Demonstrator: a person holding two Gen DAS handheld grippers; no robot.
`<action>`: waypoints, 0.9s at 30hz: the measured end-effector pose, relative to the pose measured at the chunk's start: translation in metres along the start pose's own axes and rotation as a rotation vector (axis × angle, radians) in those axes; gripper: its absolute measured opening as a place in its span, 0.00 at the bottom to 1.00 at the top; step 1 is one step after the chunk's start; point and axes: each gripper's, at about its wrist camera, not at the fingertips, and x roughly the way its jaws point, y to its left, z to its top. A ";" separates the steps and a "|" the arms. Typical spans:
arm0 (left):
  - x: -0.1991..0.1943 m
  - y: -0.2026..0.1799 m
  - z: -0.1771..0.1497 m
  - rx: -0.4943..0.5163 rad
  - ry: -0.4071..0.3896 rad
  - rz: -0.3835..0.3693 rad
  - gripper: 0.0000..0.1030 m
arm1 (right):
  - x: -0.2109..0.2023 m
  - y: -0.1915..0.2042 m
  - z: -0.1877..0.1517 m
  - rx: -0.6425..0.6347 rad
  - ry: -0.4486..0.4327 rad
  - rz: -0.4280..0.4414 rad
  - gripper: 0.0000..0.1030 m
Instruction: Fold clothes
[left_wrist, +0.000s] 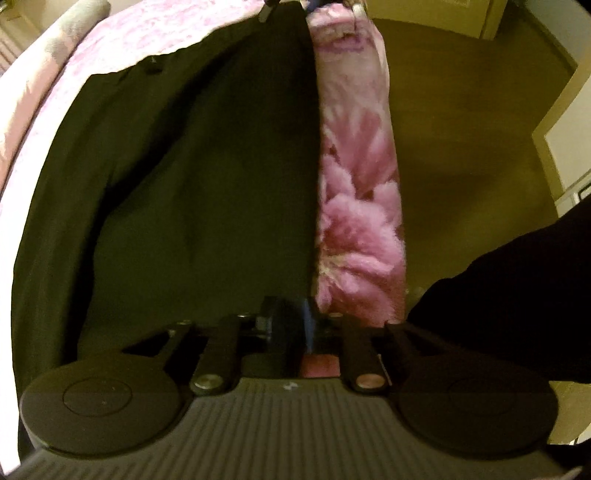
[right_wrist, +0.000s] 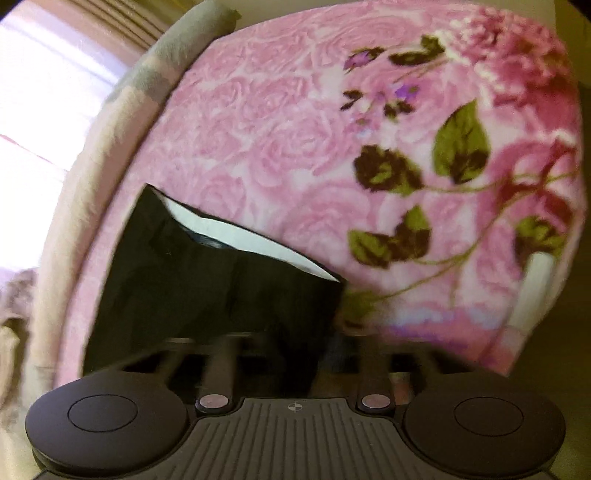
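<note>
left wrist view: dark trousers (left_wrist: 192, 177) lie lengthwise along the edge of a floral blanket (left_wrist: 354, 206), running straight ahead from the left gripper (left_wrist: 291, 325), whose jaws look nearly closed, its hold unclear; right gripper (right_wrist: 295, 354) stands open, empty, at the far end.

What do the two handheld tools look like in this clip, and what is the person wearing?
Both the left tool and the right tool are matte black, with a ribbed body, two round discs, slim linkage bars and silver pivot screws. A black sleeve shows in the left wrist view.
</note>
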 end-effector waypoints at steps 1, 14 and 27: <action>-0.006 0.004 -0.004 -0.029 -0.002 0.000 0.16 | -0.004 0.002 -0.001 -0.012 -0.012 -0.018 0.68; -0.056 0.145 -0.085 -0.507 -0.013 0.248 0.32 | -0.011 0.119 0.010 -0.401 -0.039 0.059 0.68; -0.020 0.275 -0.070 -0.397 -0.115 0.252 0.33 | 0.050 0.248 0.043 -0.699 -0.007 0.112 0.68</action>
